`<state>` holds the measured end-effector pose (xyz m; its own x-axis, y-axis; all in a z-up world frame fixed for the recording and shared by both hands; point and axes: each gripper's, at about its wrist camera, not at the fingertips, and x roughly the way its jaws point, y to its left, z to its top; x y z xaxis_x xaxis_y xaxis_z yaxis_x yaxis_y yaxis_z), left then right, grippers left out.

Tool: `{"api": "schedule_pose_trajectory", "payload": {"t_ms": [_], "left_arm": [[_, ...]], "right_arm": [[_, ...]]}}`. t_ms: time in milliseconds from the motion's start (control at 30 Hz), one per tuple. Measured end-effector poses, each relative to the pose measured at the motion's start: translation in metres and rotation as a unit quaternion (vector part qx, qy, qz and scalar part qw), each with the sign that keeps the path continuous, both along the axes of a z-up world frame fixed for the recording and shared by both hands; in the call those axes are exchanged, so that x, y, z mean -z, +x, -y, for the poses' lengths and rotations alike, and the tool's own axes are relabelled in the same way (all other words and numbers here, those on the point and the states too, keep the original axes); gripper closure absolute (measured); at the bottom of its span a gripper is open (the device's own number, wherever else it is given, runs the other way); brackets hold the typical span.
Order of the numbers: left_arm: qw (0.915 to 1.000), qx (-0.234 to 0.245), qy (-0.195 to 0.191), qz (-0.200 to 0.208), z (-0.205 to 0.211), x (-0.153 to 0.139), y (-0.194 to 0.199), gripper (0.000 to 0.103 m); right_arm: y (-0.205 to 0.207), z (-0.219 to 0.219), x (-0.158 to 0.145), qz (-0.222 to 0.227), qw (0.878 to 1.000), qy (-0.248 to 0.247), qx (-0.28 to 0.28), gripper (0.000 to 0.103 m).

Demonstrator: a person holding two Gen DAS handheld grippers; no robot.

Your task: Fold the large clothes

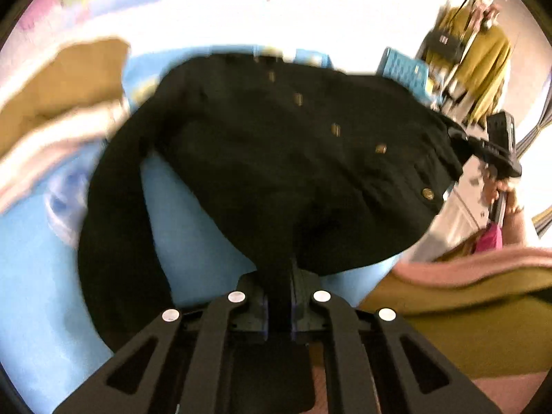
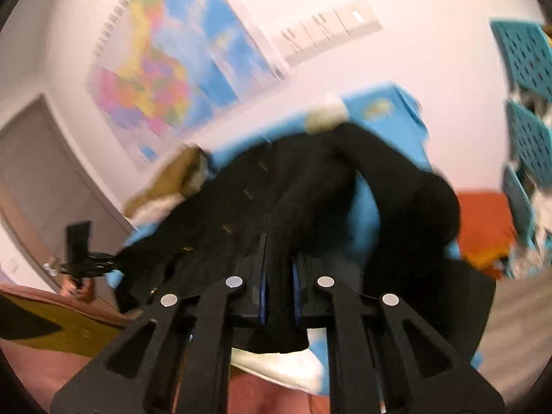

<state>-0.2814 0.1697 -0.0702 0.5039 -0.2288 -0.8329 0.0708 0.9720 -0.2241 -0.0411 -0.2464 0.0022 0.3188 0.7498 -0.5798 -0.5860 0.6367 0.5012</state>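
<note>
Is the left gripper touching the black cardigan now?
Touching. In the left wrist view, the left gripper is closed on a fold of the black cardigan.

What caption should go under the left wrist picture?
Left gripper pinching the hem of a black buttoned cardigan spread on a blue sheet.

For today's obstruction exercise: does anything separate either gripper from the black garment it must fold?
Nothing visible does. The left gripper is shut on the black garment, and the right gripper is shut on another part of its dark cloth.
</note>
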Motion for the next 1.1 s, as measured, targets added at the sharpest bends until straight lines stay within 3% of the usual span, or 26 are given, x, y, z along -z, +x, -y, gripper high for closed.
{"api": "schedule_pose_trajectory", "payload": {"t_ms": [67,133,167,200,233,300,367,400,500,600,633,667,700,733,767,867,1000,1100], "left_arm": [[0.9996,-0.004,0.019,-0.021,0.001,0.012,0.002,0.077],[0.9996,-0.007,0.025,-0.005,-0.001,0.006,0.002,0.070],[0.9995,-0.011,0.028,0.008,-0.002,0.000,0.001,0.047],[0.9989,-0.016,0.036,0.027,-0.003,-0.010,-0.001,0.036],[0.9975,-0.017,0.041,0.055,-0.004,-0.022,-0.004,0.029],[0.9939,-0.014,0.037,0.103,-0.007,-0.042,-0.010,0.029],[0.9886,-0.007,0.011,0.150,-0.011,-0.062,-0.016,0.018],[0.9858,-0.013,0.015,0.167,-0.011,-0.069,-0.014,0.017],[0.9871,-0.024,0.037,0.154,-0.009,-0.066,0.006,0.017],[0.9909,-0.015,0.033,0.129,-0.004,-0.054,0.030,0.017],[0.9914,-0.012,0.039,0.124,0.001,-0.050,0.036,0.017],[0.9919,-0.008,0.045,0.119,0.005,-0.047,0.042,0.017],[0.9923,-0.003,0.048,0.114,0.008,-0.045,0.048,0.017],[0.9926,0.004,0.050,0.111,0.012,-0.044,0.056,0.017],[0.9926,0.011,0.050,0.110,0.015,-0.043,0.061,0.017],[0.9917,0.032,0.049,0.114,0.022,-0.044,0.077,0.017],[0.9899,0.054,0.037,0.126,0.027,-0.050,0.099,0.017],[0.9876,0.070,0.024,0.139,0.030,-0.056,0.113,0.017]], "right_arm": [[0.001,-0.003,0.023,-0.022,0.999,-0.046,0.010,0.081],[0.001,0.005,0.027,-0.024,0.999,-0.030,0.011,0.080],[-0.001,0.006,0.022,-0.020,1.000,-0.020,0.009,0.069],[-0.004,0.012,0.012,-0.004,1.000,-0.007,0.008,0.056],[-0.008,0.019,-0.001,0.024,1.000,0.010,0.011,0.050],[-0.007,0.034,-0.019,0.063,0.997,0.021,0.039,0.039],[0.007,0.045,-0.023,0.069,0.994,0.014,0.082,0.030],[0.016,0.049,-0.020,0.065,0.993,-0.001,0.102,0.028],[0.046,0.060,0.006,0.034,0.989,-0.042,0.141,0.016],[0.073,0.063,0.037,-0.018,0.989,-0.025,0.146,0.012],[0.080,0.064,0.045,-0.033,0.989,-0.020,0.146,0.014],[0.089,0.064,0.053,-0.050,0.989,-0.005,0.139,0.030],[0.096,0.063,0.054,-0.060,0.990,0.016,0.128,0.065],[0.099,0.063,0.050,-0.059,0.991,0.037,0.117,0.081],[0.100,0.061,0.039,-0.038,0.992,0.032,0.112,0.091],[0.097,0.058,0.002,0.008,0.994,0.039,0.104,0.095],[0.100,0.050,-0.081,0.101,0.989,0.026,0.103,0.096],[0.102,0.013,-0.135,0.156,0.986,0.014,0.051,0.096]]}}
